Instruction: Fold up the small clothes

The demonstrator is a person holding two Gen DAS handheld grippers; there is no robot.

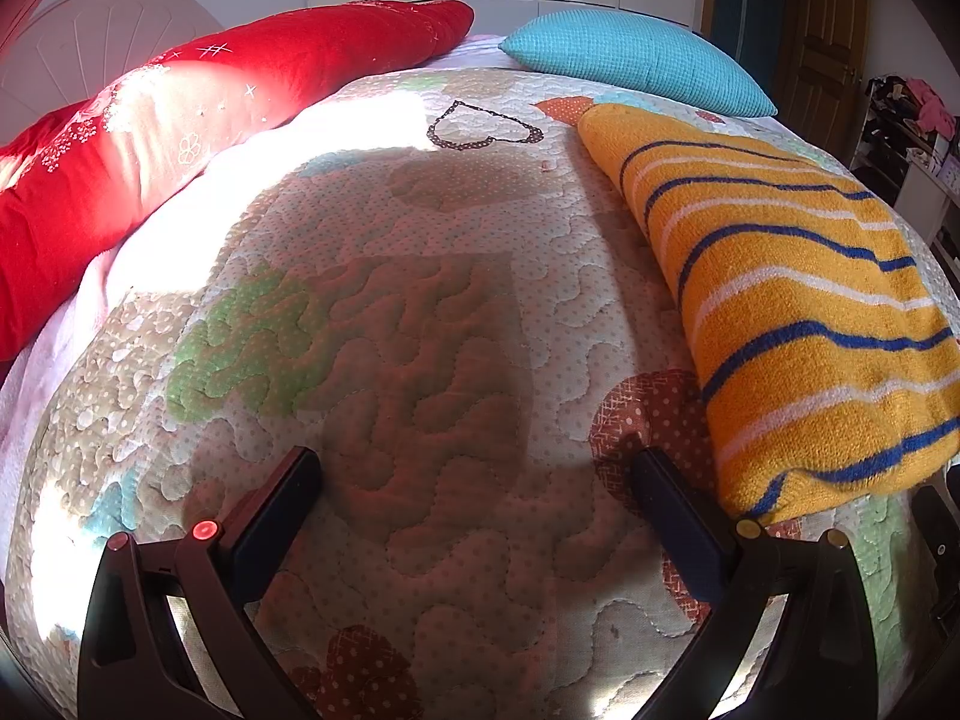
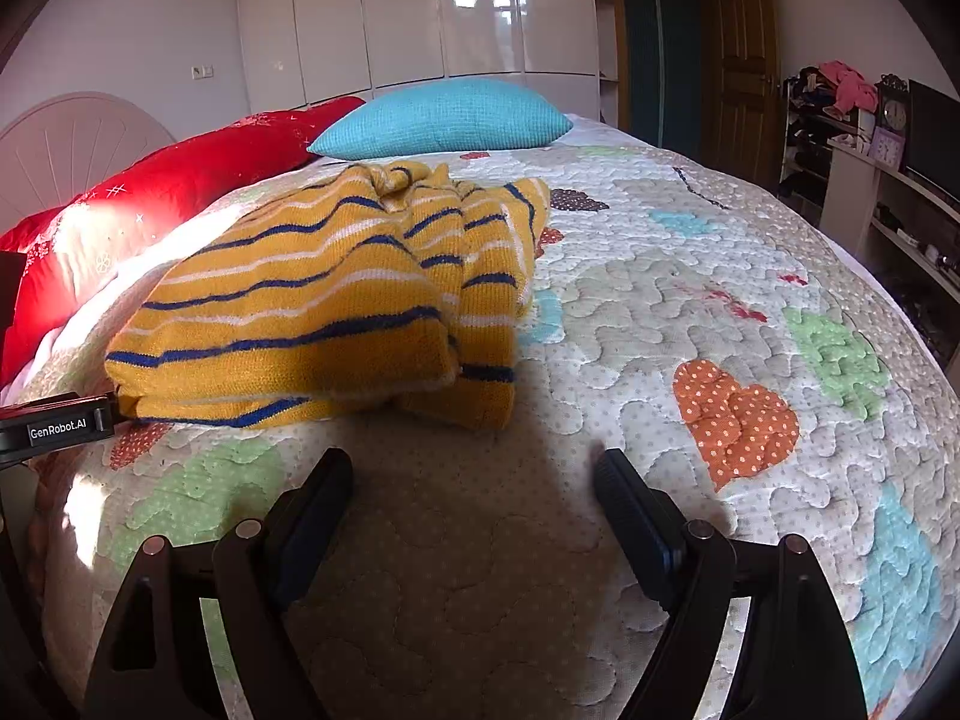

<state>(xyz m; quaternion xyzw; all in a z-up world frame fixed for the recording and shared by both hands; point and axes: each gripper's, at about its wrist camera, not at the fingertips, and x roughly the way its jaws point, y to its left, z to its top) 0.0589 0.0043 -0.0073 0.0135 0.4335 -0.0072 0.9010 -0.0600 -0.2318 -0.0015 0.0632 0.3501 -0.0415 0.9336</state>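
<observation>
Striped sweater [image 2: 336, 306] found lying on the quilted bedspread [image 2: 690, 300], already gathered into a thick, multi-layered bundle. Judged as largely folded: layers stacked, bottom edge doubled under. Fold not tidy on the side away from the red bolster [image 2: 180, 180]: a sleeve or side panel bunched and rumpled there, collar area crumpled toward the blue pillow [image 2: 444, 120]. Remaining work, as a judgement: squaring up that loose side, or one last fold; cannot tell whether further garments await, none seen on the bed.

Left hand-held gripper [image 1: 474, 480]: released, jaws wide apart, nothing between them, only bedspread beneath. Sweater [image 1: 798, 300] just beside its finger on the side away from the bolster [image 1: 180, 138], the near corner of the bundle close to that fingertip but apparently not touching.

Right hand-held gripper [image 2: 474, 480]: released likewise, jaws spread wide and empty, over bare bedspread. Sweater near, ahead of the fingers and shifted toward the bolster side; a clear strip of shaded bedspread separates fingertips from the bundle's near edge. Body of the other hand-held gripper visible at the bundle's bolster-side corner.

No contact with the garment by either gripper.
</observation>
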